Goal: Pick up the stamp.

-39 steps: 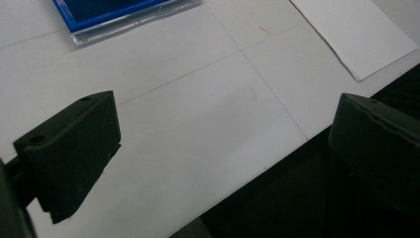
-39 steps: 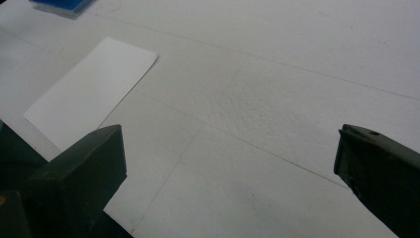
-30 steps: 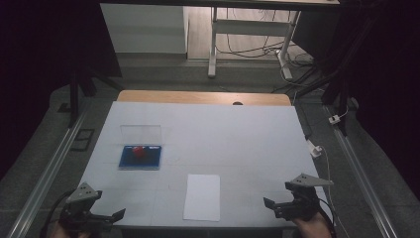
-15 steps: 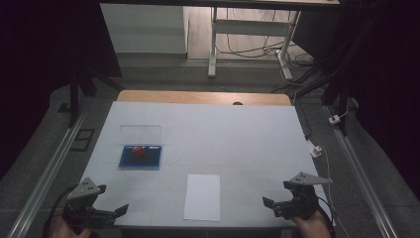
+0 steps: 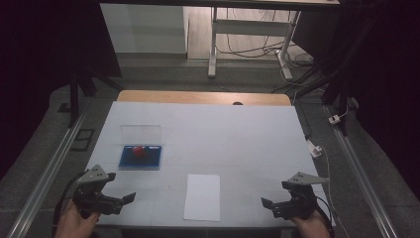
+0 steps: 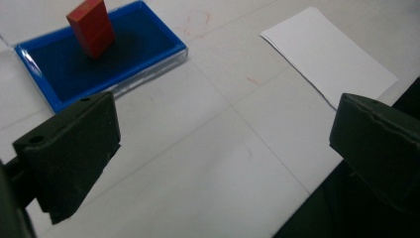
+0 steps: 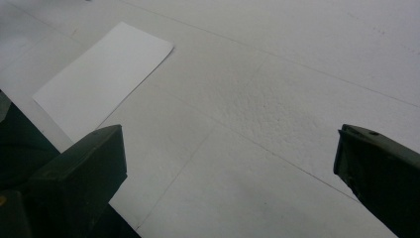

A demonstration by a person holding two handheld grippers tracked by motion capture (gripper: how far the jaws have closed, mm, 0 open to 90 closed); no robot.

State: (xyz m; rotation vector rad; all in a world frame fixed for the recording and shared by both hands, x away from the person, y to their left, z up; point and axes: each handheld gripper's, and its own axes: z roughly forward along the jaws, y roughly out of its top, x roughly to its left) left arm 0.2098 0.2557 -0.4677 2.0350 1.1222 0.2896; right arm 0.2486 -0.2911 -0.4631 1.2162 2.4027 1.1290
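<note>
A: Approaching stage, by my judgement; left gripper (image 5: 119, 201) hangs at the table's near left corner, jaws spread and empty, aimed toward the red block (image 6: 92, 27) (standing in the blue tray (image 6: 148, 59)).

B: And the right gripper (image 5: 275, 206)?

A: Likewise spread, holding nothing, beside the white sheet (image 5: 202, 197); next, the left likely needs a forward reach, straddling the block.

The tabletop (image 5: 247, 134) carries one blue tray (image 5: 140, 157), one red block (image 5: 139, 152) and one clear lid (image 5: 141, 134). One white paper sheet (image 5: 202, 197) lies there. Two grippers: left (image 5: 121, 201), right (image 5: 270, 204).
</note>
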